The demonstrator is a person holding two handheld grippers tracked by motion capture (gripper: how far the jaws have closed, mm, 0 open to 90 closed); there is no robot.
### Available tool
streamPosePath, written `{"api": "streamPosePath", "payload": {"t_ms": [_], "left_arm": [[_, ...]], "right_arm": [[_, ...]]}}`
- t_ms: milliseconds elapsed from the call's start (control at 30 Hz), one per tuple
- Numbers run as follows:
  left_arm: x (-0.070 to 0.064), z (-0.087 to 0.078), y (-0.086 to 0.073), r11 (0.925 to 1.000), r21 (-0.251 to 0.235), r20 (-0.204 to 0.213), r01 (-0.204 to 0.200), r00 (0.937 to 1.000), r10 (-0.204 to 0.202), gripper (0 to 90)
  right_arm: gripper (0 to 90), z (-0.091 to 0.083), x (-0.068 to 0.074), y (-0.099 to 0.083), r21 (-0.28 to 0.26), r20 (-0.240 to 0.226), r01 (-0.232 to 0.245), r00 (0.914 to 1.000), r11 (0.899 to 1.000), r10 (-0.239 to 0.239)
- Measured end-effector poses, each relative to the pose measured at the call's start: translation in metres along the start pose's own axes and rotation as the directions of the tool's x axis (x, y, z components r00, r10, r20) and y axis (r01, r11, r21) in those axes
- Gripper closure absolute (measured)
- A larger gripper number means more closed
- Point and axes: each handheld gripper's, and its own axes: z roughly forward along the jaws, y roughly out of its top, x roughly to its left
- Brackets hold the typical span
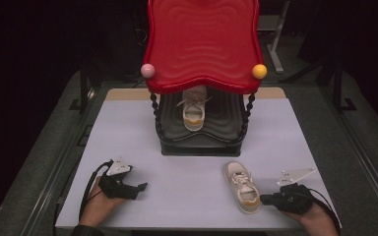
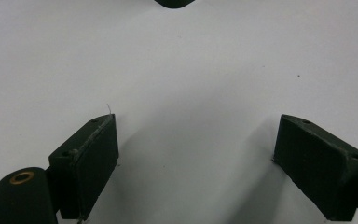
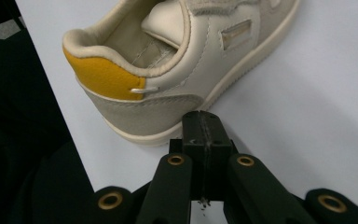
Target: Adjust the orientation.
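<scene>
Where the pale tabletop [image 1: 142, 132] meets its near edge at the left of the high view, the left gripper [image 1: 140, 187] rests low in the person's left hand [image 1: 97, 204], a black cable looping behind it; in the left gripper view its jaws stand wide apart with bare table surface between them, holding nothing. Centre, toward the far side: a two-tier shoe rack [image 1: 202, 132] with a glossy red top shelf [image 1: 203, 44], a pink ball [image 1: 147, 70] on its left corner and a yellow ball [image 1: 259, 71] on its right corner, and a black lower shelf on twisted posts. One cream sneaker [image 1: 194, 110] stands on that lower shelf, partly under the red shelf. Right of centre, near edge: a second cream sneaker [image 1: 242, 187] with yellow heel patch lies upright on the table, in front of the rack. Far right: the right gripper [image 1: 263, 199], held in the right hand [image 1: 317, 219], sits just beside that sneaker's heel; the right gripper view shows its jaws pressed together, empty, their tip close against the sole [image 3: 168, 135] below the heel, though actual contact cannot be told.
</scene>
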Motion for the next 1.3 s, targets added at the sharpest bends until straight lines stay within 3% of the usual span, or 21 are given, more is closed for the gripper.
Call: {"api": "streamPosePath", "payload": {"t_ms": [500, 667, 800, 867, 1067, 1167, 1300], "left_arm": [[0.0, 0.0, 0.0, 1.0, -0.001, 0.001, 0.001, 1.0, -0.001, 12.8], [0.0, 0.0, 0.0, 1.0, -0.001, 0.001, 0.002, 1.0, -0.002, 12.8], [0.0, 0.0, 0.0, 1.0, -0.003, -0.001, 0.003, 1.0, -0.003, 12.8], [0.0, 0.0, 0.0, 1.0, -0.003, 0.0, 0.002, 1.0, -0.002, 12.8], [0.0, 0.0, 0.0, 1.0, -0.003, 0.0, 0.002, 1.0, -0.002, 12.8], [0.0, 0.0, 0.0, 1.0, -0.003, 0.0, 0.002, 1.0, -0.002, 12.8], [0.0, 0.0, 0.0, 1.0, -0.003, 0.0, 0.002, 1.0, -0.002, 12.8]], "right_arm": [[89.0, 0.024, 0.022, 0.024, 0.026, -0.064, 0.09, 0.9941, 0.996, -0.088], [86.3, 0.025, 0.023, 0.025, 0.023, -0.059, 0.095, 0.9939, 0.995, -0.094], [81.5, 0.013, 0.019, 0.025, -0.029, -0.054, 0.064, 0.9964, 0.998, -0.066], [76.2, 0.006, 0.018, 0.026, -0.069, -0.072, 0.046, 0.9961, 0.997, -0.051], [64.7, -0.015, 0.023, 0.04, -0.19, -0.115, 0.045, 0.9911, 0.981, -0.068], [62.1, -0.015, 0.029, 0.05, -0.21, -0.139, 0.07, 0.9852, 0.975, -0.101], [59.5, -0.004, 0.036, 0.058, -0.186, -0.181, 0.092, 0.9753, 0.978, -0.126]]}}
